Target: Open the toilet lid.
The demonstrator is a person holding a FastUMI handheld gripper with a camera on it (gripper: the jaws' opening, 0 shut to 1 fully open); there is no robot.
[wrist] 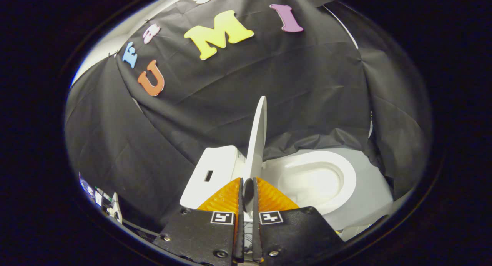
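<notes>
Gripper view: we see the gripper (248, 189) w/ its two orange ribbed fingers (225, 198) drawn close together, clamped on the near edge of the thin white plastic toilet lid (258, 137). Lid edge sits between the fingers, both pads pressing on it; a small dark round bit shows right in the narrow gap. Black finger mounts carry small square black-and-white markers (222, 218).

The lid is raised, standing approx. upright and seen edge-on, rising straight ahead of the fingers against the black cloth wall (300, 77).

To the right of the lid, the white oval toilet seat (348, 173) and the glossy white bowl (315, 183) inside it lie uncovered. To the left of the lid, just beyond the left finger, is a white boxy tank or rear unit (209, 173) w/ a small dark rectangular slot on top.

Far left, low down by the cloth, some small white items & cables (109, 206), too small for us to tell apart.
</notes>
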